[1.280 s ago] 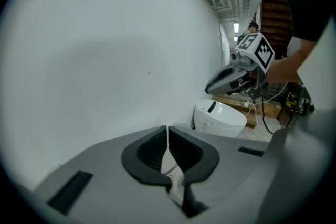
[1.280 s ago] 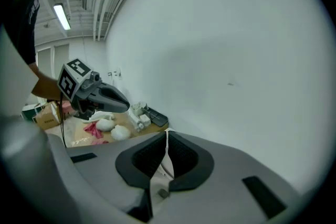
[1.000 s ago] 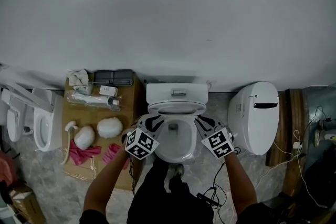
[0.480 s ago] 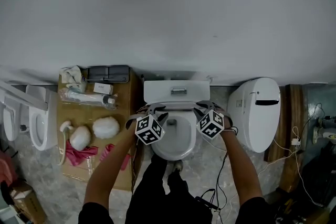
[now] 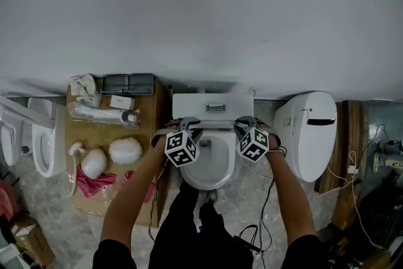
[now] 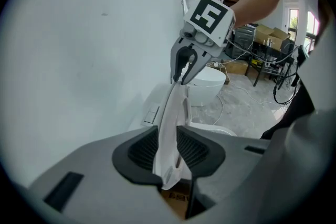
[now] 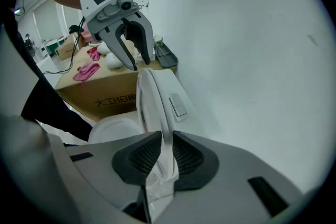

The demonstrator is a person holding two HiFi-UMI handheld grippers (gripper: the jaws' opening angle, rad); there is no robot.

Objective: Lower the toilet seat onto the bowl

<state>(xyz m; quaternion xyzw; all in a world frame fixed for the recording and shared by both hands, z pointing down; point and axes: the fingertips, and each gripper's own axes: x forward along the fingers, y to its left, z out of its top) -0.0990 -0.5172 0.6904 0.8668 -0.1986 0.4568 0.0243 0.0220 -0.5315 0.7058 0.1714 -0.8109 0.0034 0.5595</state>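
The white toilet seat (image 5: pixel 213 127) stands upright against the tank (image 5: pixel 214 104), above the open bowl (image 5: pixel 211 168). My left gripper (image 5: pixel 182 125) straddles the seat's left edge. In the left gripper view the seat (image 6: pixel 169 128) runs between the pads with a thin gap on one side, and these jaws have just been opening. My right gripper (image 5: pixel 248 125) is at the seat's right edge. In the right gripper view the seat (image 7: pixel 152 107) fills the space between the pads, and these jaws have just been closing. Each gripper view shows the other gripper (image 6: pixel 181 79) (image 7: pixel 140 64) at the seat's far end.
A second white toilet (image 5: pixel 308 135) stands close on the right. On the left is a cardboard box (image 5: pixel 151 135) topped with pink cloths (image 5: pixel 94 181) and white bundles. More white seats (image 5: pixel 44 145) lie at far left. Cables (image 5: pixel 264 223) trail on the floor, and a wall is right behind the tank.
Both grippers have moved from beside the bowl's rim up the picture toward the tank, and now sit at the two ends of the upright seat.
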